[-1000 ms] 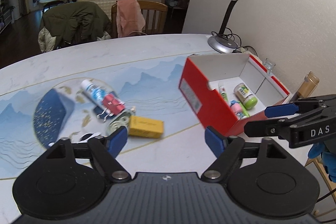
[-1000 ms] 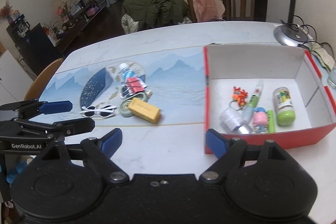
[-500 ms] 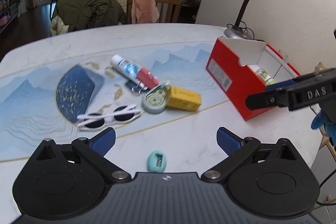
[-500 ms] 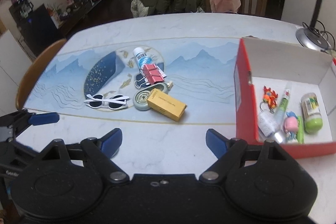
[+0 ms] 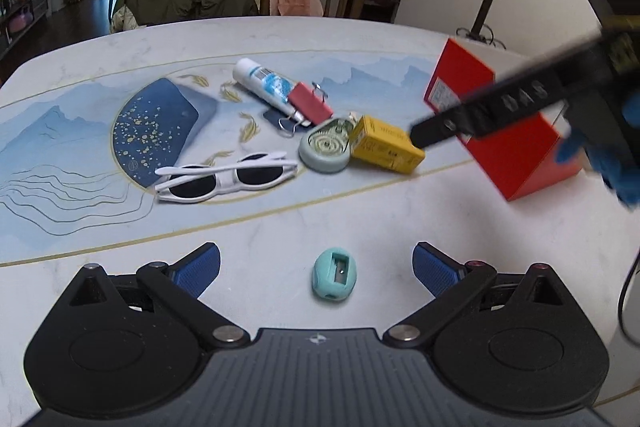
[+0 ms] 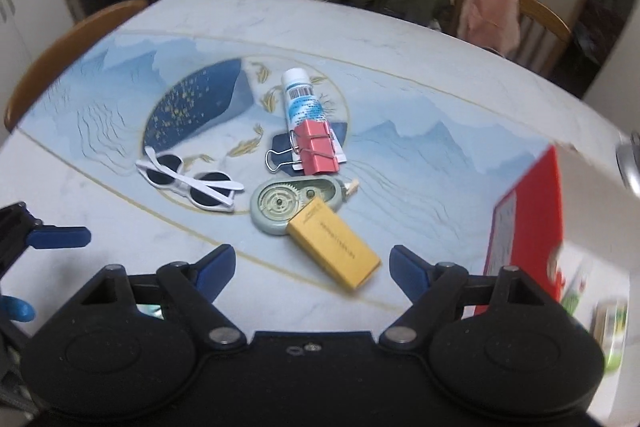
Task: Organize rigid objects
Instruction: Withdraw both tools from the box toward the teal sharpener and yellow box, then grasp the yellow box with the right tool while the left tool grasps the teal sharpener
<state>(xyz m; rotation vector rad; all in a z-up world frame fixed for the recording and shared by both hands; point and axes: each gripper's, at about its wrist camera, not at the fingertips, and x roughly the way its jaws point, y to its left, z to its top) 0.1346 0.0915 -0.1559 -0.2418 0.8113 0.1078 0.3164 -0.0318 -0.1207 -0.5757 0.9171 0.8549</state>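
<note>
Marble table (image 5: 360, 39) runs wide and mostly bare toward its curved far edge. Near the front edge a teal sharpener (image 5: 335, 273) lies alone between the fingers of the left gripper (image 5: 316, 267), spread fully, untouched. Beyond, clustered: sunglasses (image 5: 226, 179), tape dispenser (image 5: 326, 145) touching a yellow box (image 6: 334, 249), red clip (image 6: 318, 147) on a tube (image 6: 302, 99). Over the yellow box, the right gripper (image 6: 312, 263) is closing, holding nothing. Red box (image 5: 504, 131) stands at the right, clear tabletop between.

Teal sharpener (image 5: 335, 274), white sunglasses (image 5: 226, 178), yellow box (image 5: 386, 143), red carton (image 5: 506, 131)
</note>
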